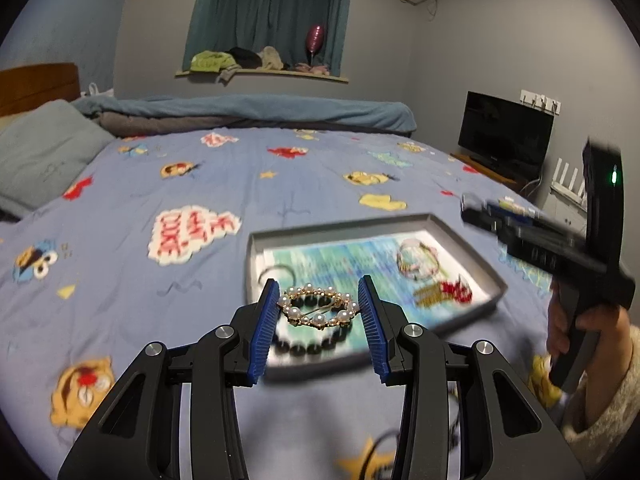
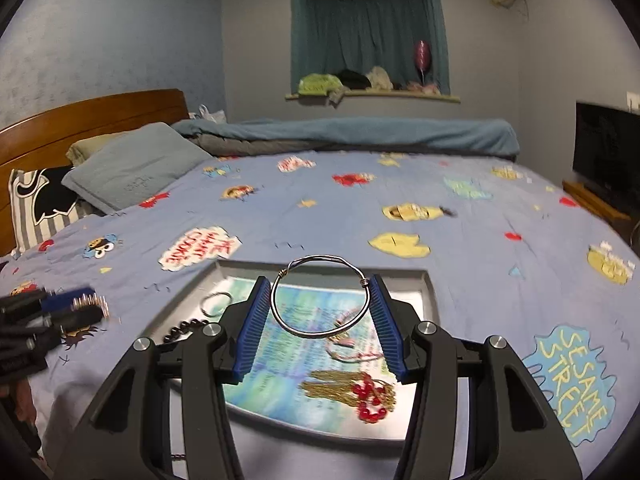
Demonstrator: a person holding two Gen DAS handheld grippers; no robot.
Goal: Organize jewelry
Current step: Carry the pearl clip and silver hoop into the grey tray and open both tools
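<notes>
Evidently each hand-held gripper clamped one piece, prob. for sorting: left hand-held gripper (image 1: 319, 305) on pearl clip (image 1: 318, 306), right hand-held gripper (image 2: 320, 312) on wire bangle (image 2: 320, 296), above the tray (image 2: 416, 280).

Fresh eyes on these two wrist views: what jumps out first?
Each gripper holds jewelry up above the grey tray on the cartoon-print bedspread. The left gripper clamps a pearl hair clip between its blue pads; the right gripper grips a silver wire bangle across its width. Below, in the tray, lie a gold tassel with red beads and a dark bead bracelet.
</notes>
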